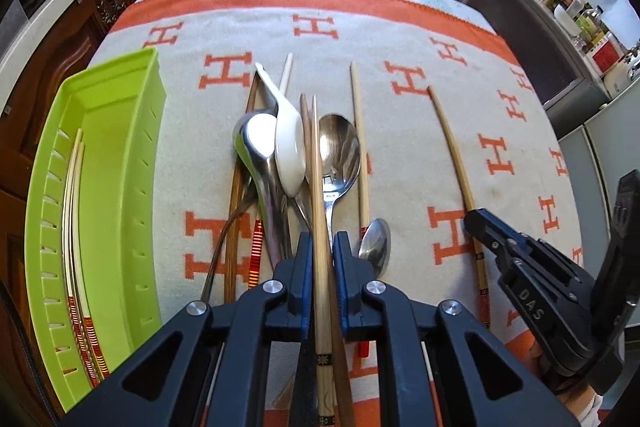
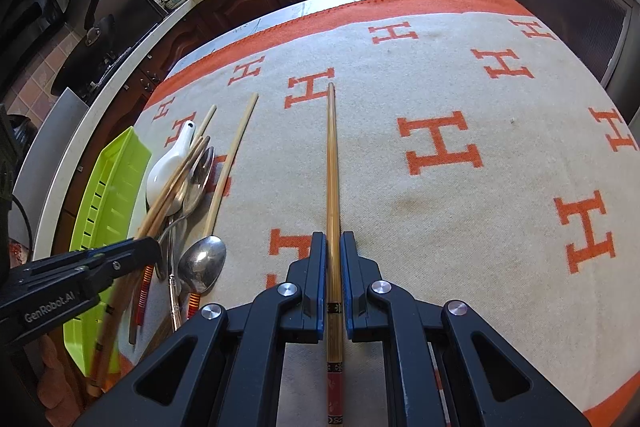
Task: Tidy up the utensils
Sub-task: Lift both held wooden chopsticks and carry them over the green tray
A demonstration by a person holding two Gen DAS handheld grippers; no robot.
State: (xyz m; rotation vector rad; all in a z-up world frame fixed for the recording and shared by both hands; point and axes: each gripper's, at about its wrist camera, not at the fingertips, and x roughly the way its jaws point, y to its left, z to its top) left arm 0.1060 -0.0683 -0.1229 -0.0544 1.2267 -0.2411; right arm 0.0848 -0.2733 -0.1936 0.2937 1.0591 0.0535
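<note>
My left claw (image 1: 322,251) pinches a light chopstick (image 1: 319,195) over the spoons; my right claw (image 2: 333,255) pinches a golden chopstick (image 2: 332,163).

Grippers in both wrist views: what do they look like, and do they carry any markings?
Both are black plastic with silver pivot screws and blue-edged finger pads. The left gripper reads "GenRobot.AI" along its side; the right gripper shows "DAS" lettering. No cables or sleeves are clearly visible.
</note>
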